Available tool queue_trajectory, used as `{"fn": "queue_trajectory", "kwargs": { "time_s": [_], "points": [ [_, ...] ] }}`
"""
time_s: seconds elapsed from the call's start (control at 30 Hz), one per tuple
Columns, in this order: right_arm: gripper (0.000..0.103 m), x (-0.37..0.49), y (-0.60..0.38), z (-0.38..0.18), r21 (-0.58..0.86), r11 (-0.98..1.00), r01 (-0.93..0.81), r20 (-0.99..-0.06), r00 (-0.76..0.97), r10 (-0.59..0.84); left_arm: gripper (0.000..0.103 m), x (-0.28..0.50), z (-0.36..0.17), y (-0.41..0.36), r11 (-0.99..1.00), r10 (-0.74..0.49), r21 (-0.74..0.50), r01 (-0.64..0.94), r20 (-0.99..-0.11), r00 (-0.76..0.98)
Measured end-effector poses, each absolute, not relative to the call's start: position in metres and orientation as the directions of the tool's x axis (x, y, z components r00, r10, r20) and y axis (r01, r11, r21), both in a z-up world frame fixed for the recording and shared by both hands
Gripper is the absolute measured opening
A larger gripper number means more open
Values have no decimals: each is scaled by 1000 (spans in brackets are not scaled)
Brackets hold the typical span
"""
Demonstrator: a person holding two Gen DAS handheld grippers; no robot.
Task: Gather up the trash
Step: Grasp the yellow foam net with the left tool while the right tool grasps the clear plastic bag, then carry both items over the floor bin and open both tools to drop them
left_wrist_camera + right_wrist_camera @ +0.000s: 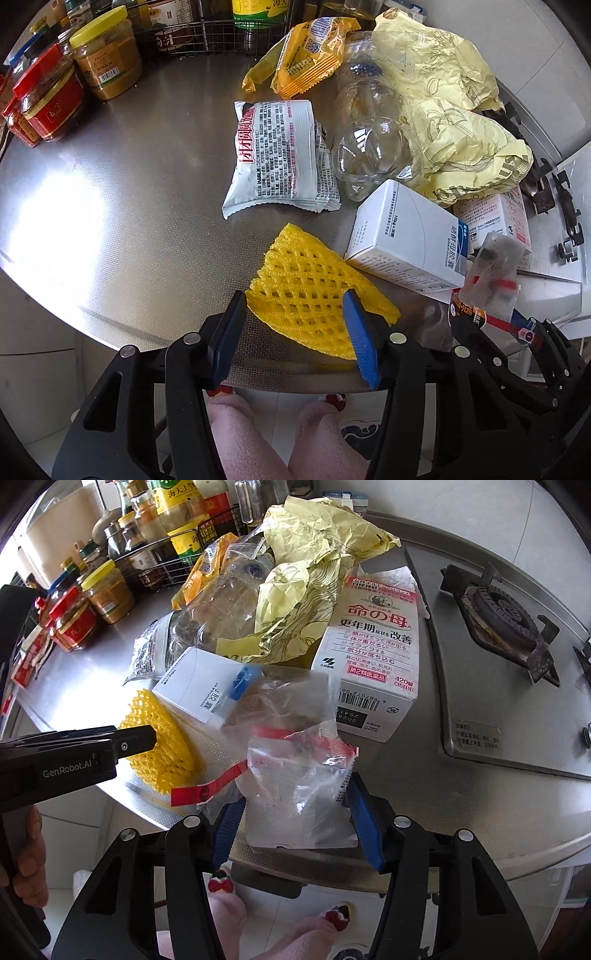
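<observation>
On the steel counter (129,203) lies a heap of trash. A yellow foam net (306,288) lies at the front edge, between the fingers of my left gripper (295,306). The jaws stand apart and the right finger rests over the net. My right gripper (297,794) straddles a clear plastic bag (299,775) with a red strip. The bag lies flat and fills most of the gap. Behind are a white snack packet (277,155), a clear bottle (369,147), crumpled yellow paper (461,140), a white box (406,236), a pink-and-white box (373,653) and an orange wrapper (310,51).
Jars (51,92) and a wire rack of bottles (207,37) line the back left. A gas burner (502,616) sits at the right. The left gripper's body (55,764) reaches in from the left in the right wrist view. A person's slippered feet show below the counter edge.
</observation>
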State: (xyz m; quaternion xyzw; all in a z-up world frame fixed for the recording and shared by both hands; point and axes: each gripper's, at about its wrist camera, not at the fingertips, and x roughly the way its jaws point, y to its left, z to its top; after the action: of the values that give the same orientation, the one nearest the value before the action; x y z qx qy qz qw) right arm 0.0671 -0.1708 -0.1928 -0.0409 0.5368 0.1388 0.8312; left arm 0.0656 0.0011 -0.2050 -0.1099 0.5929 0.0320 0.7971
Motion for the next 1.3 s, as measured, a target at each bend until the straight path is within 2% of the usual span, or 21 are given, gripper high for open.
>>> {"fn": "queue_trajectory", "kwargs": {
  "time_s": [0.13,0.27,0.33,0.37,0.4,0.47,0.67,1.3],
  "points": [
    [46,69,-168,-194,87,957,-277,-903,383,193,49,66,-211,1,977,-67,-122,-173,-953,296],
    [33,70,-165,-193,95,954,-283,-902,380,203,44,64,-218,3,982,-54,-108,-157,-948,314],
    [27,69,-163,-193,92,954,-285,-901,383,201,37,63,-218,2,983,-53,-107,-151,-944,325],
    [22,69,-162,-193,97,953,-286,-900,383,207,30,66,-218,-2,983,-50,-104,-149,-943,330],
    [21,68,-162,-192,102,953,-285,-900,381,210,20,65,-217,-2,983,-54,-109,-146,-940,338],
    [19,67,-162,-191,99,953,-286,-900,383,208,8,67,-208,-1,984,-49,-106,-145,-934,354],
    [15,58,-165,-182,90,955,-284,-889,410,206,6,69,-202,-1,981,-65,-127,-148,-928,367],
    [13,-5,-175,-139,134,943,-305,-849,456,268,6,7,-146,-16,991,-68,-113,-72,-888,454]
  ]
}}
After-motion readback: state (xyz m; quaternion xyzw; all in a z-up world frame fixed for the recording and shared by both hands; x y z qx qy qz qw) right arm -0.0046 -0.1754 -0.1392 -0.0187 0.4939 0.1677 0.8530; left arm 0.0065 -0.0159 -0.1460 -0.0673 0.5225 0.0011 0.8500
